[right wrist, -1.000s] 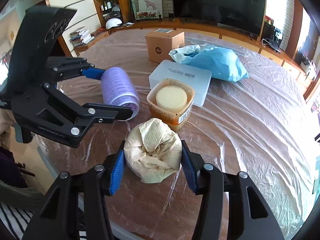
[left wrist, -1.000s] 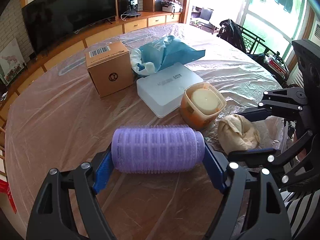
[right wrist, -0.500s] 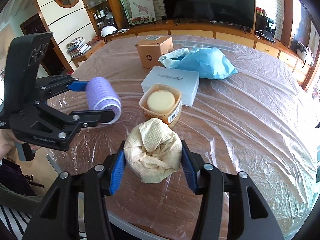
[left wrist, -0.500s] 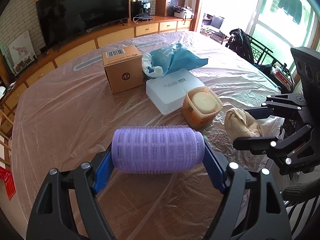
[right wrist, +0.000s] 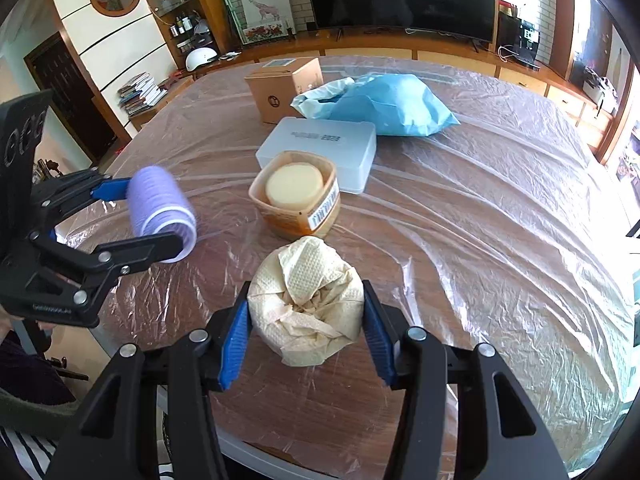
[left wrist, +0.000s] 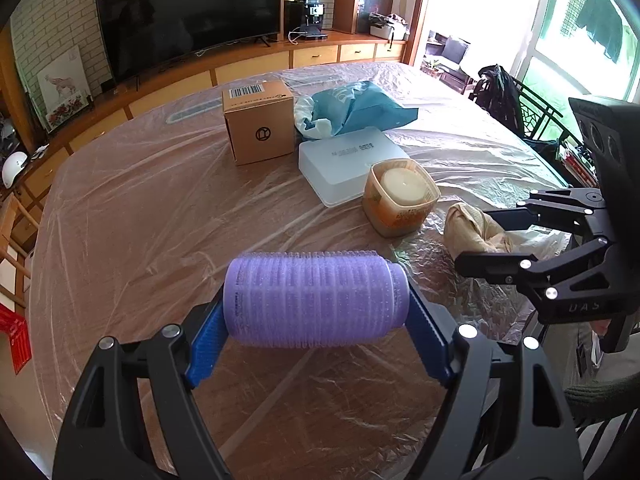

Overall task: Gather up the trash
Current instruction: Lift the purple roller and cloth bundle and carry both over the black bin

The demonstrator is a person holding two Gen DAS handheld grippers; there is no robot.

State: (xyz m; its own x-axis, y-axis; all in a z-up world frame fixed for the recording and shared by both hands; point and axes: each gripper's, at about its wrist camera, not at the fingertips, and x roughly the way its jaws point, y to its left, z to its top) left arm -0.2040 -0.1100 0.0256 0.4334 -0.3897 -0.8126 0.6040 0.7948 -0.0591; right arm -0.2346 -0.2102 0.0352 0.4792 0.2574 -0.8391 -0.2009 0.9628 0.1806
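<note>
Left wrist view: my left gripper [left wrist: 316,320] was clamped end-to-end on the purple hair roller [left wrist: 316,300], blue pads pressed against both ends, roller held crosswise above the plastic-covered table [left wrist: 132,216]. Landmark was the orange tub [left wrist: 400,198] with a pale disc inside. White flat box [left wrist: 348,162] touched the tub on its far side; cardboard box [left wrist: 258,126] sat further back-left of the tub; blue bag [left wrist: 356,108] lay behind the white box. Right of the tub, my right gripper [left wrist: 480,240] was closed on the crumpled paper wad [left wrist: 472,230].

Right wrist view: right gripper [right wrist: 306,328] had the paper wad [right wrist: 306,300] squeezed between its blue pads, just on the near side of the orange tub [right wrist: 298,194], over the table [right wrist: 500,220] near its edge. Left gripper [right wrist: 140,220] was left of the tub, holding the hair roller [right wrist: 160,212] by its ends. White flat box [right wrist: 320,148] was touching the tub behind it; cardboard box [right wrist: 280,86] and blue bag [right wrist: 388,104] stood beyond that.
</note>
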